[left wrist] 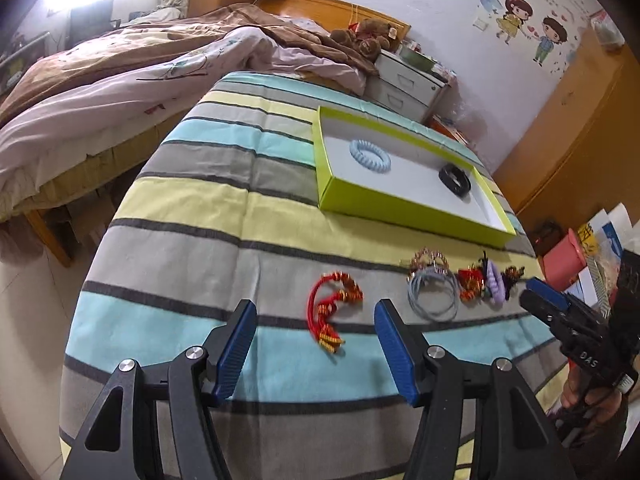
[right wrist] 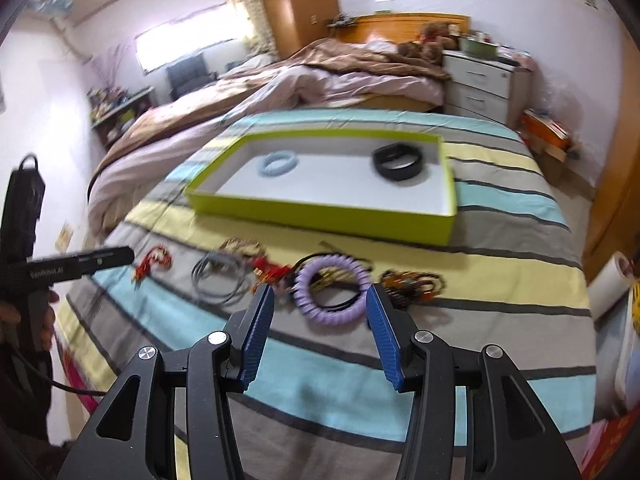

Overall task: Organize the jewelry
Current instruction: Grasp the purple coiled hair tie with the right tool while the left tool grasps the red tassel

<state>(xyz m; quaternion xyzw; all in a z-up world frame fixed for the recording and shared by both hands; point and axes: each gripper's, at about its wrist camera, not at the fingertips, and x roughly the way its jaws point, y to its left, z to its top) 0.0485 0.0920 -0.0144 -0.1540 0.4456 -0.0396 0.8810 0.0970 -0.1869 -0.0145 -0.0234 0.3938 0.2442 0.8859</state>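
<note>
Jewelry lies in a loose row on the striped blanket [left wrist: 248, 216], in front of the lime-green box [right wrist: 320, 216]. Left to right: red cord bracelet [left wrist: 330, 312], pale blue-grey hair ties [left wrist: 434, 294], a red and gold tangle [right wrist: 268, 270], purple spiral ring [right wrist: 332, 294], dark beaded piece [right wrist: 412, 282]. Inside the box, a light blue spiral tie [left wrist: 370, 154] sits left, a black band [right wrist: 398, 162] right, well apart. Left gripper [left wrist: 316, 350] released, jaws wide, red bracelet between them on the blanket, untouched. Right gripper [right wrist: 320, 334] likewise spread, empty, with the purple ring lying between its blue pads [right wrist: 260, 336].
</note>
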